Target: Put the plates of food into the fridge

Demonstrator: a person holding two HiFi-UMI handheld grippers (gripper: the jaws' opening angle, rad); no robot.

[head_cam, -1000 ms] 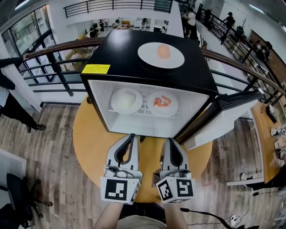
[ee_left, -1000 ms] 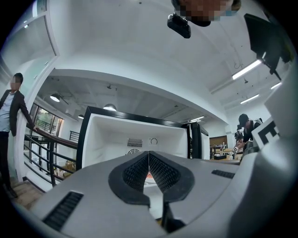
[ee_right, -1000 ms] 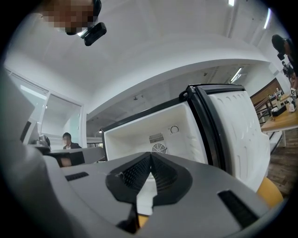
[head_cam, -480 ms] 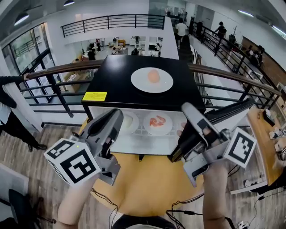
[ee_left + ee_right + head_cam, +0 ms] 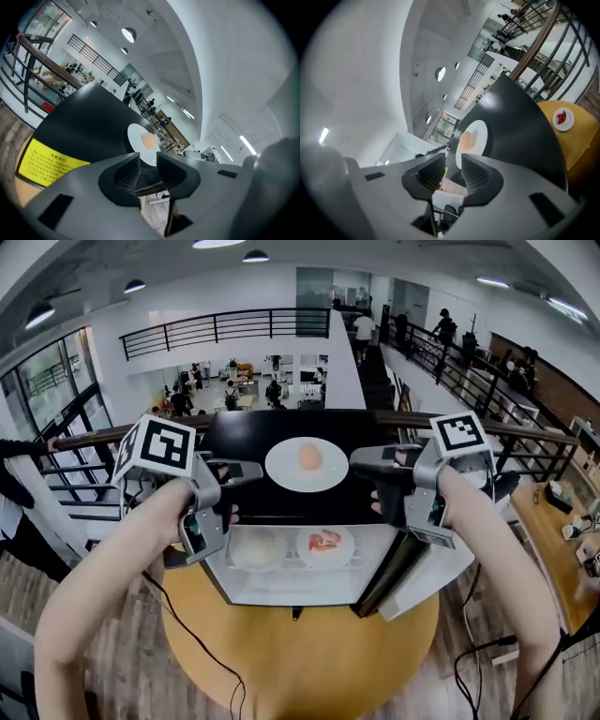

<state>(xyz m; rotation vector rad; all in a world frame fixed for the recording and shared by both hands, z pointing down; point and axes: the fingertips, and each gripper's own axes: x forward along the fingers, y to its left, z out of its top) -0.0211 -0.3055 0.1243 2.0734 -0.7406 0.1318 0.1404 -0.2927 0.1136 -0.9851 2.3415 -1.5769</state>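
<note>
A white plate with a round orange piece of food sits on top of the black fridge. My left gripper hangs level at the plate's left edge, and my right gripper at its right edge. Both point inward at the plate. Their jaws have just been opening and stand open, with nothing between them. The left gripper view shows the plate just beyond the left gripper. The right gripper view shows the plate beyond the right gripper. Two more plates, white food and red food, rest on the fridge shelf.
The fridge stands on a round yellow table, its door swung open to the right. A railing runs behind, with a drop to a lower floor. People stand far off. The right gripper view shows a small plate of red food on a yellow surface.
Both grippers rose from low over the table's front to either side of the plate on the fridge top and rolled onto their sides. Their jaws went from shut to open.
</note>
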